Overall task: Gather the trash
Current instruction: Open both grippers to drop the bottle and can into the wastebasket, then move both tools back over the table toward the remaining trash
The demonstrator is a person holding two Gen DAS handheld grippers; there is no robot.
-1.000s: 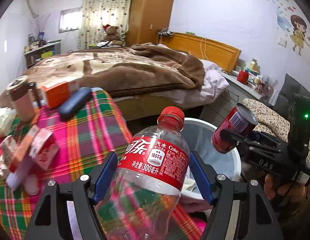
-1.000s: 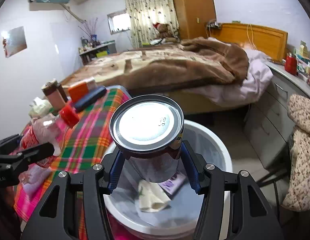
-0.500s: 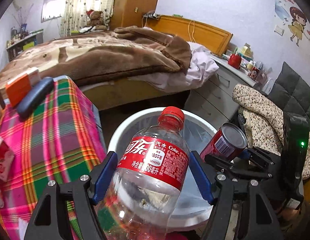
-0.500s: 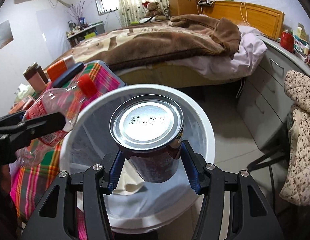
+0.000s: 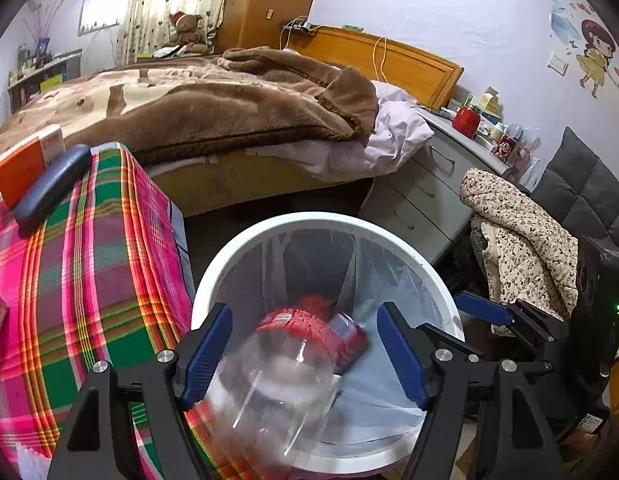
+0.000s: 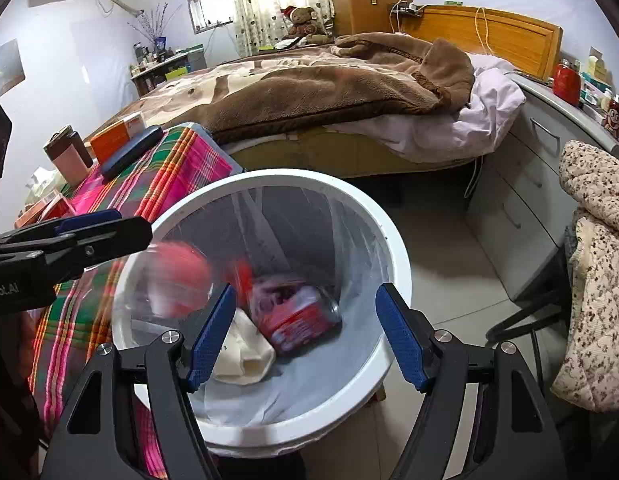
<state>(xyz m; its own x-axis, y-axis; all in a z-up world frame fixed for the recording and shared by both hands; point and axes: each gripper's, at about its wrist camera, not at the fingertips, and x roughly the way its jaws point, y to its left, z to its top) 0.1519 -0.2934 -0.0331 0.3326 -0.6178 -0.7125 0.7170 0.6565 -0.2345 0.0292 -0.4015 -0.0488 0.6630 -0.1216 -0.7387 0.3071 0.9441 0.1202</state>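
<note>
A white bin (image 5: 229, 252) (image 6: 397, 256) with a clear liner stands beside the plaid table. My left gripper (image 5: 305, 356) is open above its near rim; the clear Coke bottle (image 5: 281, 380) (image 6: 177, 280) is blurred, falling free between the jaws into the bin. My right gripper (image 6: 303, 336) is open over the bin. The red can (image 6: 297, 316) (image 5: 349, 340) lies inside on the liner beside a crumpled white paper (image 6: 245, 356).
The plaid-covered table (image 5: 89, 264) holds an orange box (image 5: 25, 164), a dark case (image 5: 49, 188) and a cup (image 6: 67, 156). A bed (image 6: 309, 84) lies behind, grey drawers (image 6: 521, 184) and a floral jacket (image 6: 597, 264) to the right.
Both grippers opened over the bin. The bottle left my left gripper and is falling. The can left my right gripper and lies in the bin.
</note>
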